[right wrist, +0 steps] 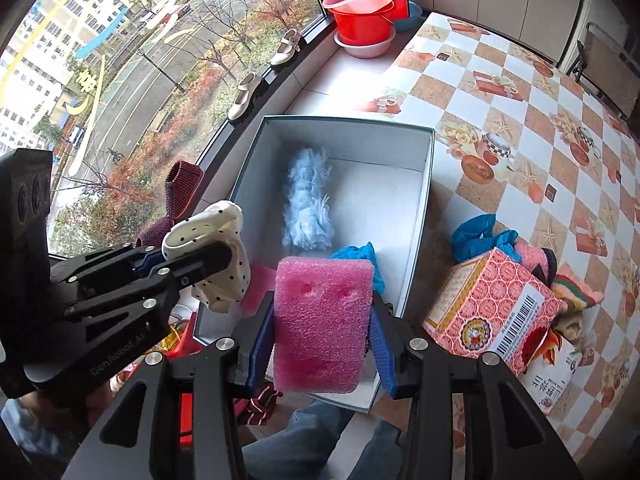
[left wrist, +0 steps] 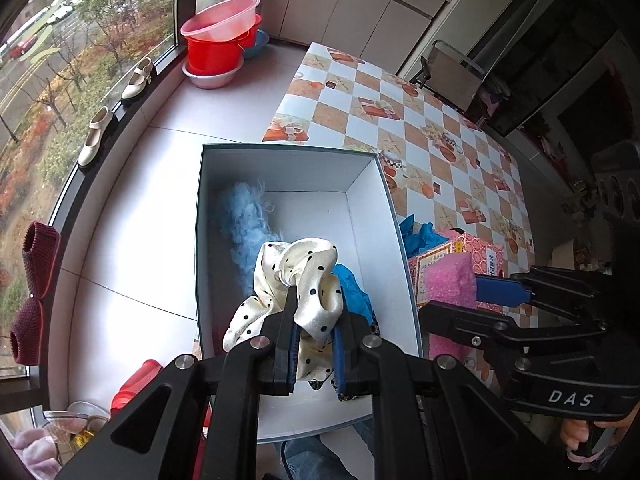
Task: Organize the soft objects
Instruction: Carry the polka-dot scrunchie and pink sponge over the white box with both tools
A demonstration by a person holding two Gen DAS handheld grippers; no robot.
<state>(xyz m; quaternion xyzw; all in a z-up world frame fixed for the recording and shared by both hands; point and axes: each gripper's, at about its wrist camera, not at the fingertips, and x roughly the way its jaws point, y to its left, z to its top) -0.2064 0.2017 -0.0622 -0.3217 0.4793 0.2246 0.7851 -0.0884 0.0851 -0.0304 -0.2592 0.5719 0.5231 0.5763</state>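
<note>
two grippers loaded at once here, both hanging over the same drop spot.

biggest thing first: checkered table (left wrist: 420,128), with the open white box (left wrist: 280,168) at its window-side edge. already in the box: fluffy light-blue piece (left wrist: 248,216) lying along the left wall, plus a blue crumpled thing (left wrist: 354,292) near the front, half hidden under the cloth. looks like the loading step, mid-way through.

beside the box on the right: pink patterned carton (right wrist: 492,304) and a small heap of other soft bits behind it, blue glove-like thing (right wrist: 476,232) included. so more left to sort, probably.

next down: pink foam block (right wrist: 320,320), clamped upright in the right gripper (right wrist: 320,344), fingers pressed on both its sides, held just above the box's near end.

smallest: cream polka-dot cloth (left wrist: 308,280), bunched and pinched in the left gripper (left wrist: 316,344), fingers closed on a fold, rest of it drooping over the box interior.

next move, best guess: lower one at a time, ease the fingers apart, let it drop into the bare white floor on the right half of the box. cloth first maybe, since floppy and already well over the opening; foam needs nudging further in so it doesn't catch the near rim. can't tell how high either sits above the box floor.
</note>
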